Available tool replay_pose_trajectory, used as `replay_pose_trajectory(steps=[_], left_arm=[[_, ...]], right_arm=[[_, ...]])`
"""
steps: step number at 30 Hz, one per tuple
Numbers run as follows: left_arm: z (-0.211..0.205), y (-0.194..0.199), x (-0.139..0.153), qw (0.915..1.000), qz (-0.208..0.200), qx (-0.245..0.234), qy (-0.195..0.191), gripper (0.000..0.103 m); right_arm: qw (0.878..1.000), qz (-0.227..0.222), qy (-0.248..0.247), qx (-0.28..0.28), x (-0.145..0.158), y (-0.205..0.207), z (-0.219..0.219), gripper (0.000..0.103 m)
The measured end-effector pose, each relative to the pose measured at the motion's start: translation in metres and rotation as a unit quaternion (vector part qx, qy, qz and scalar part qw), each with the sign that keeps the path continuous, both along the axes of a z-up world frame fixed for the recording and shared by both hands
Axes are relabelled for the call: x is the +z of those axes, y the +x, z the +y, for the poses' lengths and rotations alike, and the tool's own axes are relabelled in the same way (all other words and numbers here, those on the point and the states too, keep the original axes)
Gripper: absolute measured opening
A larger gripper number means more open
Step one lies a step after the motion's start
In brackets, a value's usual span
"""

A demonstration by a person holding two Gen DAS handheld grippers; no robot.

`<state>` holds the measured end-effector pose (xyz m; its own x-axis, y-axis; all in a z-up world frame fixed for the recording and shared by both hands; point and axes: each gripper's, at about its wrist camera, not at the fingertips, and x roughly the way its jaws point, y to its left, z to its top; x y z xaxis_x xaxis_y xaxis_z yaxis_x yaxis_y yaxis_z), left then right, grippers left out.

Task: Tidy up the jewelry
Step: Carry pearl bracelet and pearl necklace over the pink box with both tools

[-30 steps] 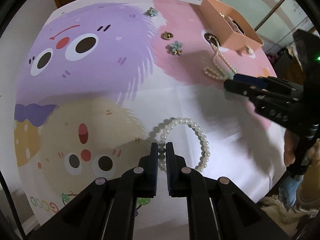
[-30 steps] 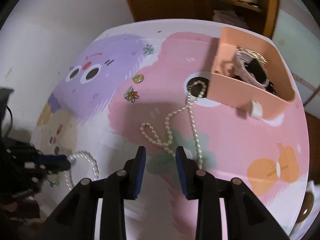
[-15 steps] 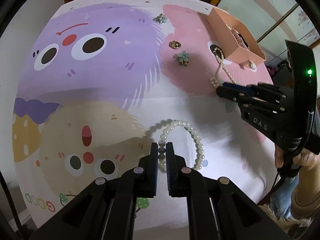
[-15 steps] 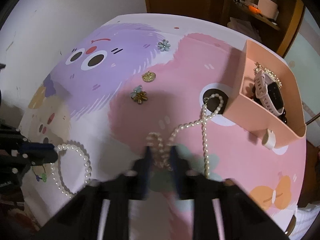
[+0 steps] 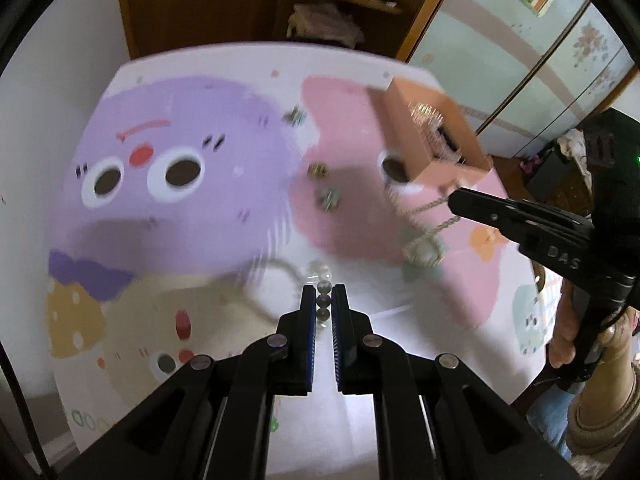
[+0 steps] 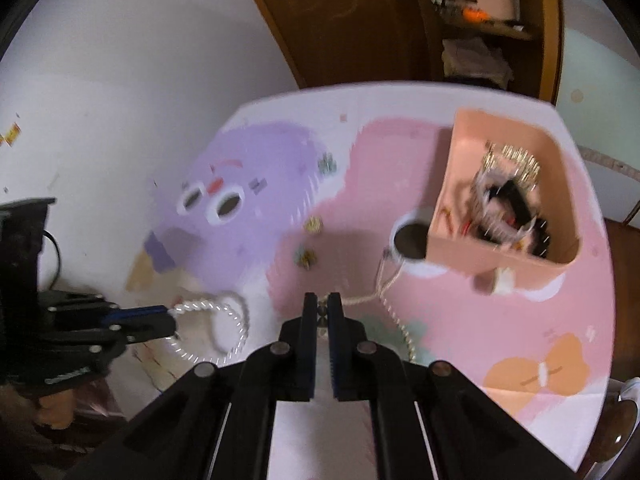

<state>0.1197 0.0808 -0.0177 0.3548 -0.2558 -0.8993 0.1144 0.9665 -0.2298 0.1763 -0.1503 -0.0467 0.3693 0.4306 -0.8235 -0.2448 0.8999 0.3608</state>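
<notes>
The left gripper (image 5: 323, 300) has its jaws nearly together, clamped on a few beads of the pearl bracelet (image 6: 224, 330), whose loop hangs from the fingertips above the tabletop's near-left part. The right gripper (image 6: 321, 312) is likewise pinched almost closed on the pearl necklace (image 6: 390, 292), its strand trailing from the fingertips toward the middle of the tabletop and up toward the black printed circle beside the pink box (image 6: 496, 258). Both strands are motion-blurred, so individual beads are hard to make out; the necklace reads as a thin pale chain with a small loop visible in the left wrist view (image 5: 424, 248). Between the grippers and the far edge lie three small charms: a flower brooch (image 6: 306, 258), a gold pendant (image 6: 314, 224) and another flower piece (image 6: 326, 164), all well apart from the box. The box sits at the far-right corner of the cartoon-printed mat (image 5: 192, 208), holding a watch (image 6: 508, 204) and gold jewelry; a white ring (image 6: 504, 282) rests against its near wall.
</notes>
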Motion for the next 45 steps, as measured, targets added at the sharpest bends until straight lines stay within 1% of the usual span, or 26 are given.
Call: replay_pose_trajectory(steps=[4, 12, 19, 22, 24, 26, 29, 32, 37, 43, 45], left_arm=[[-0.005, 0.010, 0.035, 0.9992, -0.039, -0.006, -0.004, 0.005], [-0.025, 0.039, 0.096, 0.9952, -0.092, -0.030, -0.014, 0.005], [-0.059, 0.069, 0.147, 0.9876, -0.147, -0.053, -0.020, 0.005], [-0.074, 0.082, 0.158, 0.9849, -0.161, -0.058, -0.023, 0.005], [-0.085, 0.094, 0.162, 0.9839, -0.166, -0.060, -0.026, 0.005], [-0.097, 0.107, 0.161, 0.9836, -0.167, -0.062, -0.027, 0.005], [-0.116, 0.126, 0.151, 0.9849, -0.156, -0.069, -0.031, 0.005], [-0.133, 0.143, 0.133, 0.9871, -0.137, -0.075, -0.034, 0.005], [-0.154, 0.165, 0.087, 0.9914, -0.092, -0.082, -0.045, 0.005], [-0.166, 0.177, 0.031, 0.9940, -0.041, -0.079, -0.064, 0.005], [-0.170, 0.179, 0.018, 0.9942, -0.030, -0.078, -0.067, 0.005]], right_arm=[[0.999, -0.035, 0.013, -0.014, 0.042, 0.001, -0.011, 0.004], [0.995, -0.087, 0.025, -0.047, 0.108, 0.010, -0.031, 0.004], [0.988, -0.129, 0.025, -0.084, 0.154, 0.028, -0.055, 0.004], [0.984, -0.145, 0.015, -0.099, 0.169, 0.039, -0.066, 0.004], [0.983, -0.149, 0.011, -0.111, 0.173, 0.047, -0.074, 0.004], [0.981, -0.151, 0.007, -0.119, 0.172, 0.052, -0.080, 0.004], [0.980, -0.148, -0.001, -0.133, 0.166, 0.068, -0.090, 0.004], [0.980, -0.140, -0.002, -0.143, 0.155, 0.087, -0.100, 0.004], [0.982, -0.125, 0.012, -0.143, 0.133, 0.118, -0.109, 0.005], [0.985, -0.096, 0.026, -0.140, 0.103, 0.149, -0.108, 0.005], [0.986, -0.082, 0.032, -0.141, 0.090, 0.158, -0.108, 0.005]])
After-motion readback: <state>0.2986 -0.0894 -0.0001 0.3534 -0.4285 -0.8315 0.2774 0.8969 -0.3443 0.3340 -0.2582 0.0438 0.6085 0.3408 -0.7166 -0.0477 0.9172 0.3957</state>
